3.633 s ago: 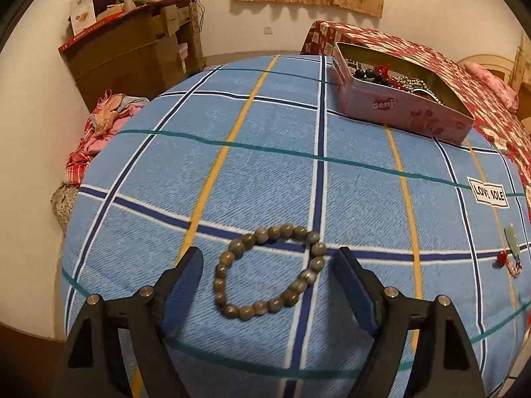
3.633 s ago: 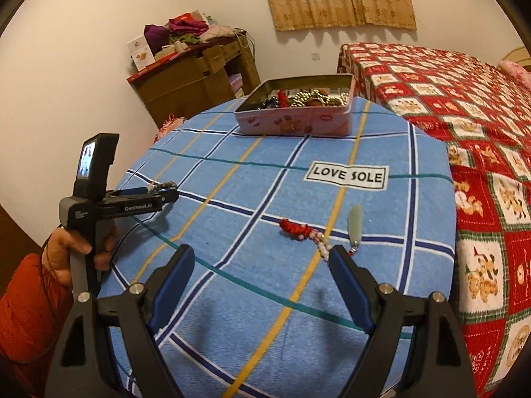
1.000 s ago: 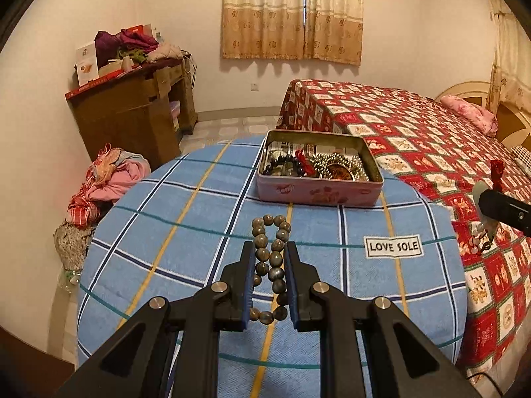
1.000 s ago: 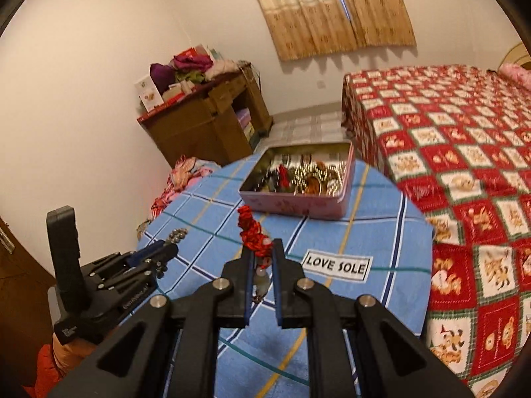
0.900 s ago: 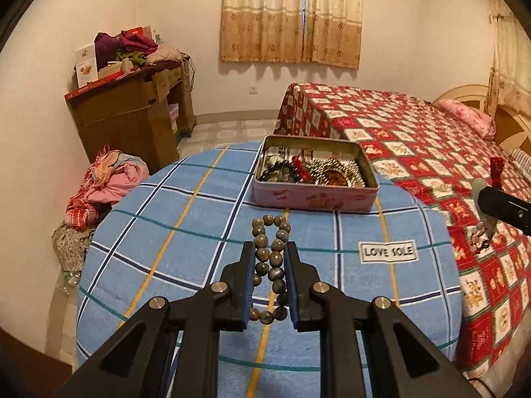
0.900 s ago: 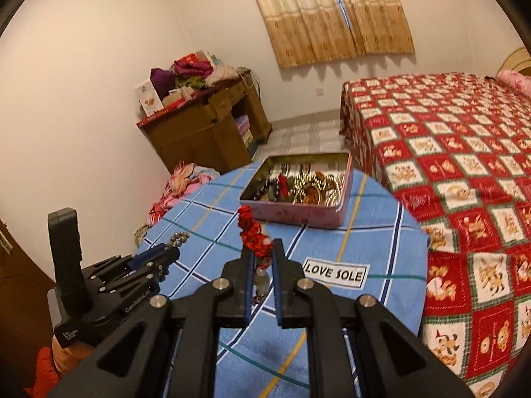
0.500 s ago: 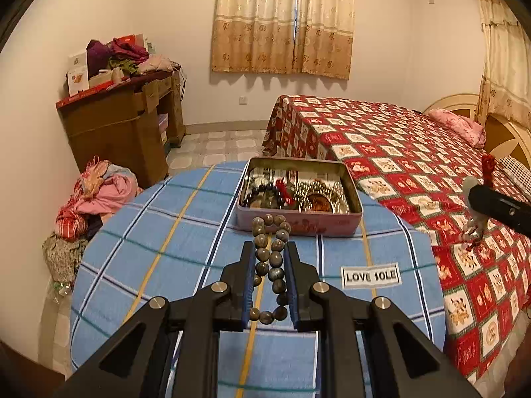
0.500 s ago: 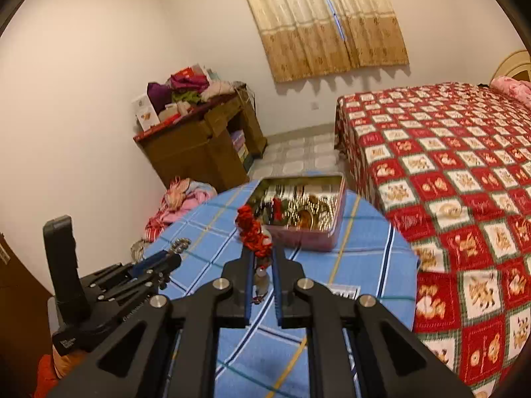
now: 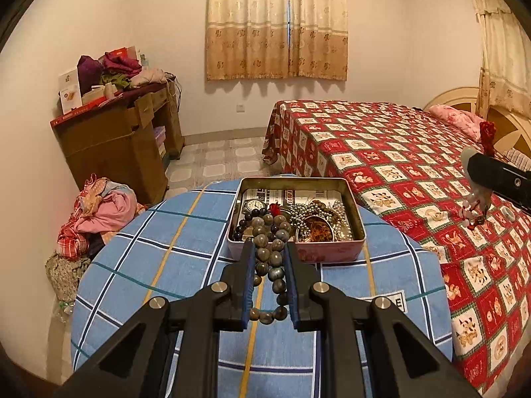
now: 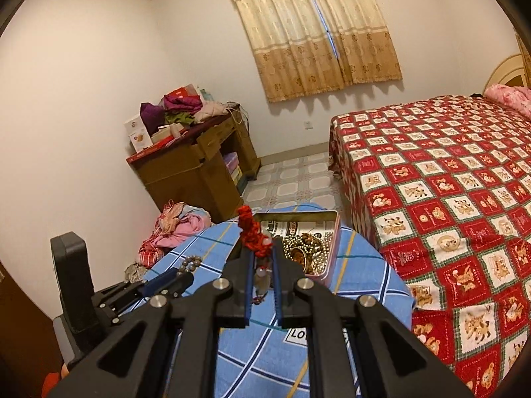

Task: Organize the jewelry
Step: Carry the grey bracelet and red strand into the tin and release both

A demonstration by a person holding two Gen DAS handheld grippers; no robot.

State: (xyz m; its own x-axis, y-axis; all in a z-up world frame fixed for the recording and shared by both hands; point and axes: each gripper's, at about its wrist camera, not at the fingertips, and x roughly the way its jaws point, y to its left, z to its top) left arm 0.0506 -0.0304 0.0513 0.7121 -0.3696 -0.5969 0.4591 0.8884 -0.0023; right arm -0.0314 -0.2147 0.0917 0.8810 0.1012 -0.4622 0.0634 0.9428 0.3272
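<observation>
The left gripper (image 9: 268, 258) pinches a grey bead bracelet (image 9: 270, 265) above the worktop (image 9: 186, 258). The right gripper (image 10: 262, 258) clamps what looks like a red-knotted charm (image 10: 252, 229), near the open tin (image 9: 332, 252).

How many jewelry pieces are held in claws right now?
2. Grey bead bracelet clamped in the left claw; red knotted charm clamped in the right claw. Both are short of the pink tin, which holds more.

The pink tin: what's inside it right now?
In the pink tin: a wristwatch, a dark bead bracelet, silver bead chains, an orange tangle, printed paper lining. The held grey bead bracelet covers its near-left corner.
</observation>
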